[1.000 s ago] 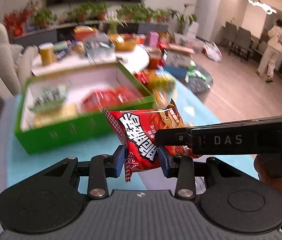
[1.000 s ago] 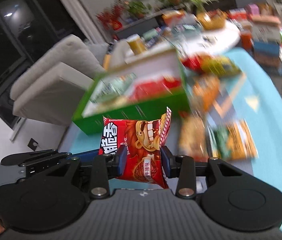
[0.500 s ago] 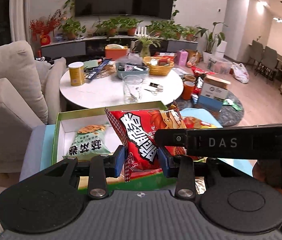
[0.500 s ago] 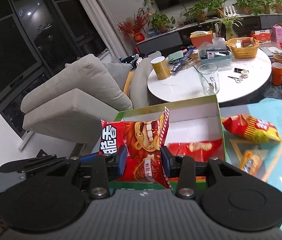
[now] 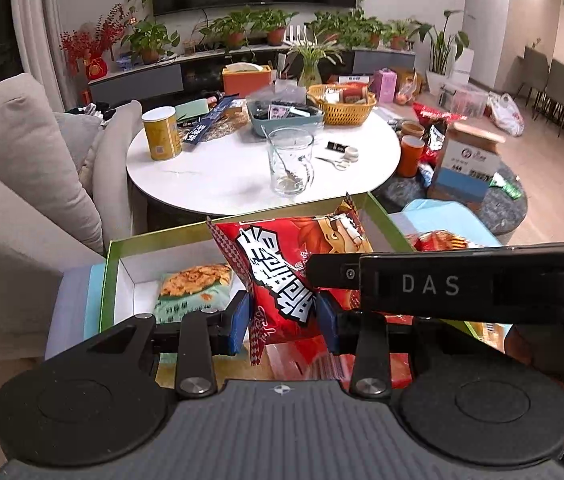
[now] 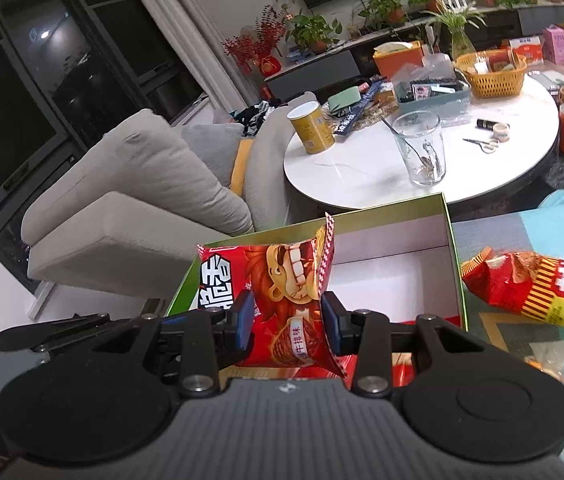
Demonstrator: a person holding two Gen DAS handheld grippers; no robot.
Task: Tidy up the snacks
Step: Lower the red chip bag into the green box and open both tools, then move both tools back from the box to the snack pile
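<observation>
Both grippers hold one red snack bag (image 5: 282,272) over the green box (image 5: 108,276). My left gripper (image 5: 282,320) is shut on its left end. My right gripper (image 6: 287,322) is shut on its right end, where the bag (image 6: 282,280) shows a lion face. The right gripper's black body (image 5: 442,284) crosses the left wrist view. Inside the box lie a pale green chip bag (image 5: 190,288) and red packets (image 5: 322,360). The box's white far part (image 6: 394,272) is bare in the right wrist view.
A red-and-yellow snack bag (image 6: 530,284) lies on the teal cloth (image 6: 562,220) right of the box. Behind stands a round white table (image 5: 222,168) with a glass mug (image 5: 290,160), yellow can (image 5: 161,132) and basket (image 5: 342,104). A beige sofa (image 6: 130,208) is left.
Both grippers carried the red bag forward from in front of the box to above it. The box now sits directly beneath, and the view has steadied.
</observation>
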